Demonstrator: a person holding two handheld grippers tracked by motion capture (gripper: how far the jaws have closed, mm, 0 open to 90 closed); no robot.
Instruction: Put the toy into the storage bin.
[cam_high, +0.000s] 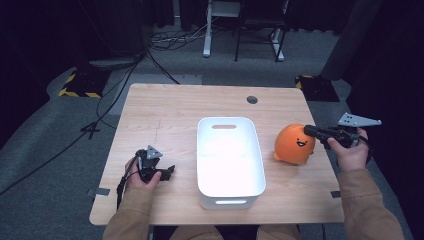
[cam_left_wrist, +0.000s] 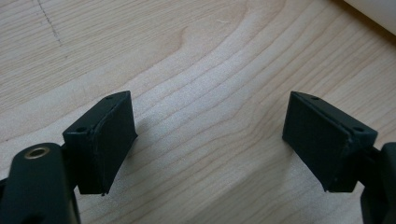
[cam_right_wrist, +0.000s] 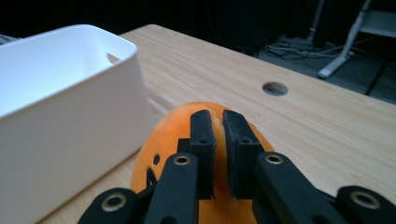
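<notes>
An orange round plush toy (cam_high: 292, 147) with a small dark face lies on the wooden table (cam_high: 165, 115), just right of a white plastic bin (cam_high: 202, 150). My right gripper (cam_high: 307, 131) reaches it from the right, and its jaws pinch the top of the plush toy (cam_right_wrist: 163, 135); the right gripper (cam_right_wrist: 218, 116) stands nearly closed with a sliver of orange between the pads. Left of the bin, my left gripper (cam_high: 170, 172) rests low over the table. In its own view the left gripper (cam_left_wrist: 210, 119) is wide open above bare wood.
The bin (cam_right_wrist: 70, 116) has tall walls with handle slots and looks empty. A round cable hole (cam_high: 252, 99) sits near the table's far edge. Beyond the table are cables, a desk frame (cam_high: 207, 30) and yellow-black striped bases on the floor.
</notes>
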